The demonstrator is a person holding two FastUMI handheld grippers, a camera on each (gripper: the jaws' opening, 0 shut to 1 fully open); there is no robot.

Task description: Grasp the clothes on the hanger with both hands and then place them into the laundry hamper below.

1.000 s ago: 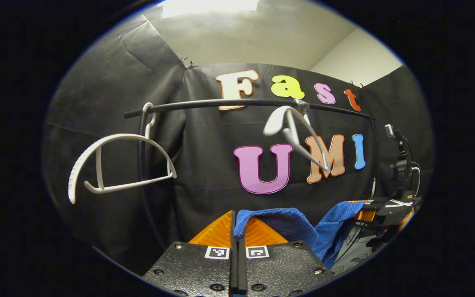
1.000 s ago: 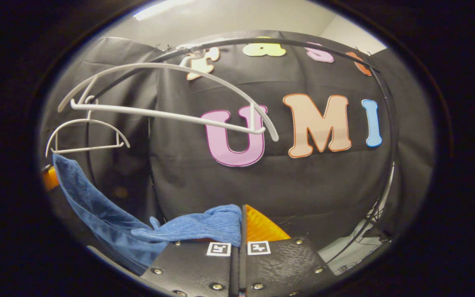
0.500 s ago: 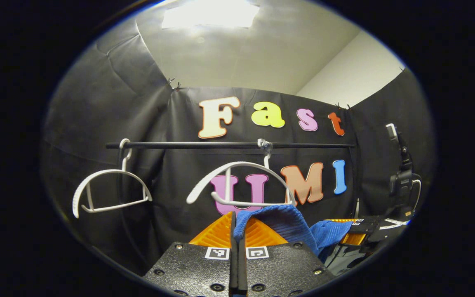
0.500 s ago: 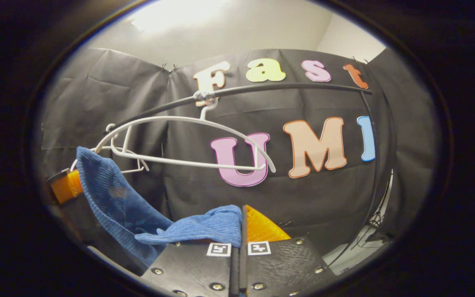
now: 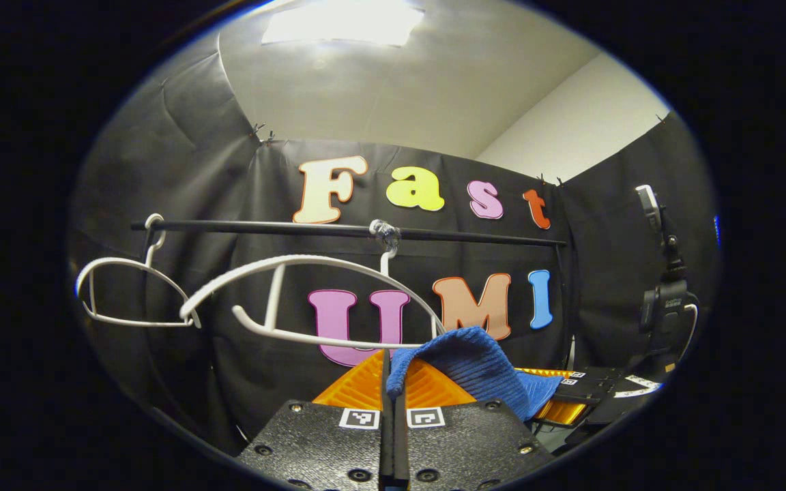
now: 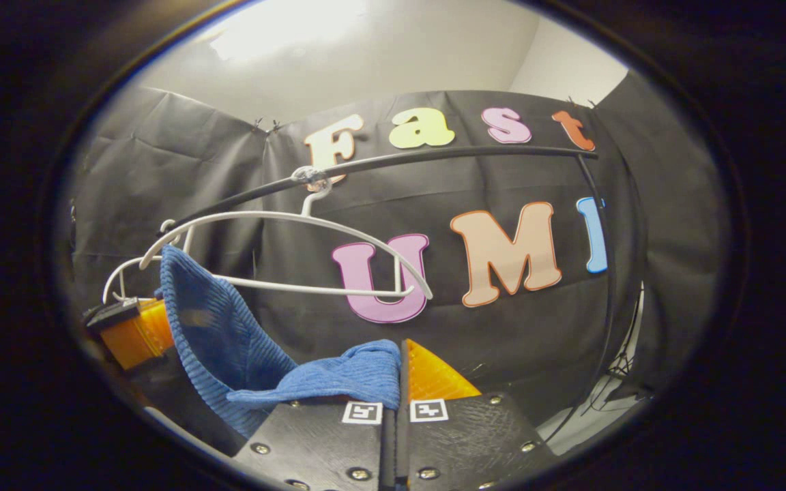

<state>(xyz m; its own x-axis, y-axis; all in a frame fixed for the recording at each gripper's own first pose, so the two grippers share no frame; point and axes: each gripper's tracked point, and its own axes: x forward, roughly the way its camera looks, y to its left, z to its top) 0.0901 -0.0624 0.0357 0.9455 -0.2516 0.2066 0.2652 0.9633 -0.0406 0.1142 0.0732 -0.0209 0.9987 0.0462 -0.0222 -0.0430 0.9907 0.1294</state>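
Since a second ago my left gripper (image 5: 393, 382) has drawn back and away from the rail (image 5: 338, 230); the near hanger (image 5: 297, 300), which was swung edge-on and high then, now hangs broadside and bare just above my fingers, and the far hanger (image 5: 130, 290) sits smaller at the rail's left end; in the right gripper view the near hanger (image 6: 277, 252) has dropped from the top of the picture towards the middle, and the rail (image 6: 434, 157) arcs lower; the blue garment (image 5: 468, 365) is off the hanger and stretched between my two grippers; my left gripper's fingers are pressed together with a fold of the cloth pinched between them, the rest draping over the right finger towards the other gripper (image 5: 570, 399) low at right; my right gripper (image 6: 396, 382) is likewise closed tight on the garment (image 6: 338, 375), which lies over its left finger and climbs in a ribbed band up to the orange fingers of the left gripper (image 6: 137, 327) at the left edge; no hamper appears here, so I cannot tell what it holds.
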